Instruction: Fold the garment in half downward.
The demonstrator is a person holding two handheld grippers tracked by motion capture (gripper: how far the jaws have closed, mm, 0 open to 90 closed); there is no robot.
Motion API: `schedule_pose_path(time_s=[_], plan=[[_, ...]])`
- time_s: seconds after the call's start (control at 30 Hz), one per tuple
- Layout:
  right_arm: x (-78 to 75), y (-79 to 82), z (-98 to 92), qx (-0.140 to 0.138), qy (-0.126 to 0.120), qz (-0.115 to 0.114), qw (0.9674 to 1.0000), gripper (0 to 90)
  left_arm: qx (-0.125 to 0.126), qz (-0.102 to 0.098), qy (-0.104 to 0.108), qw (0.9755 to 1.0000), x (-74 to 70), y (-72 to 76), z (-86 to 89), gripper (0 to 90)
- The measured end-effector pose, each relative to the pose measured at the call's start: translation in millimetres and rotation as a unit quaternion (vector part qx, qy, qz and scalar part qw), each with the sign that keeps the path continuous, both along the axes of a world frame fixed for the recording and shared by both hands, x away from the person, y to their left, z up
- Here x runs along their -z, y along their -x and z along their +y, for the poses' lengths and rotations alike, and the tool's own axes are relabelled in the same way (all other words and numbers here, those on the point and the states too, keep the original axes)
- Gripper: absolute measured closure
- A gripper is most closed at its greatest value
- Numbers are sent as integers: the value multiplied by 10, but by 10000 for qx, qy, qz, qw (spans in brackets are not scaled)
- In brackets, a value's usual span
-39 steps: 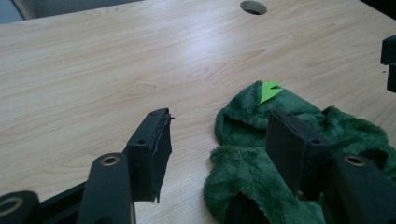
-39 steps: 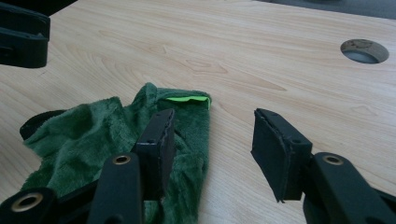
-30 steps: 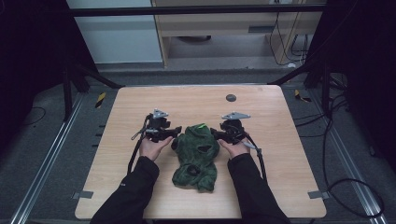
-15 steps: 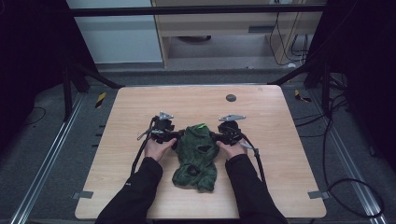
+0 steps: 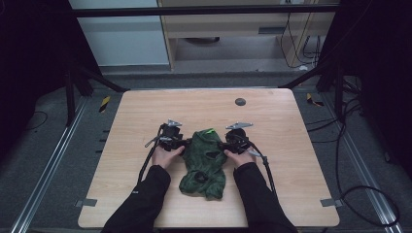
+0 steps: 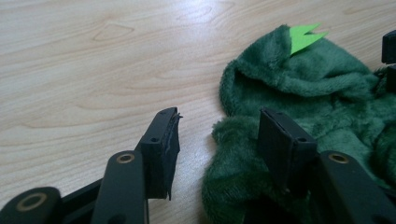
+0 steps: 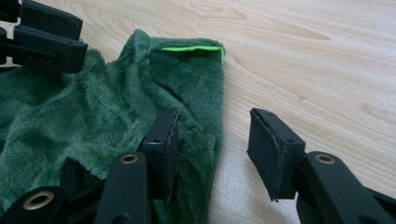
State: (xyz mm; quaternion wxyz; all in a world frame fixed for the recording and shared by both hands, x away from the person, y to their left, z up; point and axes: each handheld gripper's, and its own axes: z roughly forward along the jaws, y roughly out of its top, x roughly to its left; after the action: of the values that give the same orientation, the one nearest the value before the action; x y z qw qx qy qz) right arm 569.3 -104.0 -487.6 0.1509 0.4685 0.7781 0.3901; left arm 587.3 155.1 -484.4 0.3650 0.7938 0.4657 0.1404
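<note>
High view is showing a rumpled dark green plush fleece garment lying on the pale wooden counter, a little toward 6 o'clock of the counter's middle, with a bright lime-green tab at its 12 o'clock end. The left gripper is sitting at the garment's 9 o'clock edge and the right gripper at its 3 o'clock edge, each held in a hand with a black sleeve coming in from 6 o'clock. A small dark round disc is lying well apart, toward 12 o'clock.

Compared with the earlier frames, both grippers are sitting closer in against the garment and lower over the counter, and the garment itself is lying in the same spot.

Left gripper view is showing the left gripper with its jaws apart; they have just been closing, and a fold of green fleece is lying between them, against the pad on the right of that view, while the other pad is standing over bare wood. Right gripper view is showing the right gripper likewise apart and just closing, with the garment's edge reaching past one pad into the gap and the other pad hanging clear over the counter.

No brand, label or readable writing is appearing anywhere; the lime tab is looking blank.
</note>
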Motion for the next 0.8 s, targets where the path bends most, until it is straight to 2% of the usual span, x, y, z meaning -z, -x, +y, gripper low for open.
schedule_pose_path(time_s=[0.53,0.8], plan=[[103,2,22,-80,6,307,9995,601,131,194,-30,9997,77,26,-27,623],[104,15,56,-140,41,342,9993,741,151,211,-77,9996,78,51,-80,745]])
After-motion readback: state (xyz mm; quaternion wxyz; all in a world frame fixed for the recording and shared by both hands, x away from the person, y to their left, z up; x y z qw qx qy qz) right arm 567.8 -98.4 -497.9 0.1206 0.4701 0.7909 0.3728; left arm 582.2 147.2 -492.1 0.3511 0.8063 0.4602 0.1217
